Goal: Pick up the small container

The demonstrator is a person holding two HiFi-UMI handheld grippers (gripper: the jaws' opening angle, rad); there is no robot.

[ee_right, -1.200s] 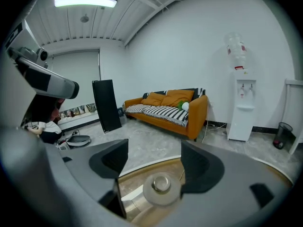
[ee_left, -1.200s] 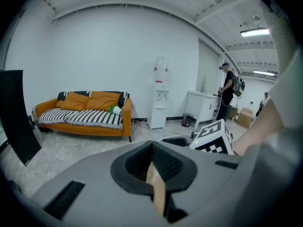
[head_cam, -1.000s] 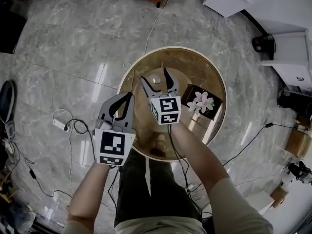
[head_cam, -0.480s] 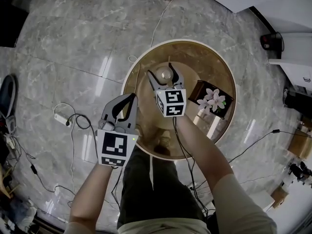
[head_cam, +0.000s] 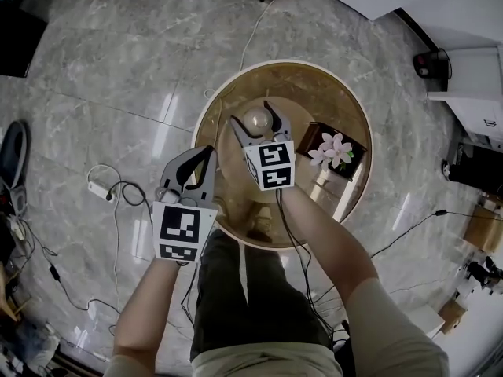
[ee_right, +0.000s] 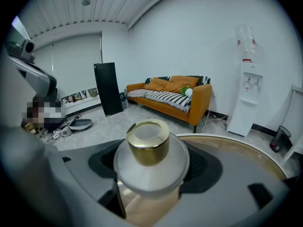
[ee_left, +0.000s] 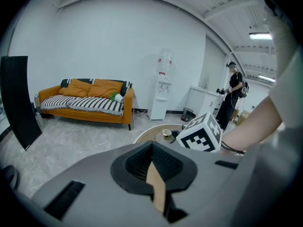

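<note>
The left gripper hangs off the near-left edge of the round table. Its jaws are brought together with nothing between them. In the left gripper view only the meeting pads show, with the room beyond. It has no part in the grasp and sits well to the left of, and nearer the person than, the other tool.

Just right of it, the right gripper reaches over the table. The small container sits directly between its jaws, at their far end. In the right gripper view the dark pads lie against both sides of the container's pale, rounded body, so the jaws appear closed on it at a medium width. Whether it has left the table top cannot be told.

The container is squat, frosted white and bulging, topped by a gold cap. It looks light, stiff and smooth. The curved wall could slide out of flat pads if the squeeze is slack, and it may crack if it is glass and falls. The widest part of the body, below the cap, is the best place to hold it, as the cap might turn or pull off.

Further right of that gripper, and apart from it, stands a dark box of pink flowers.
</note>
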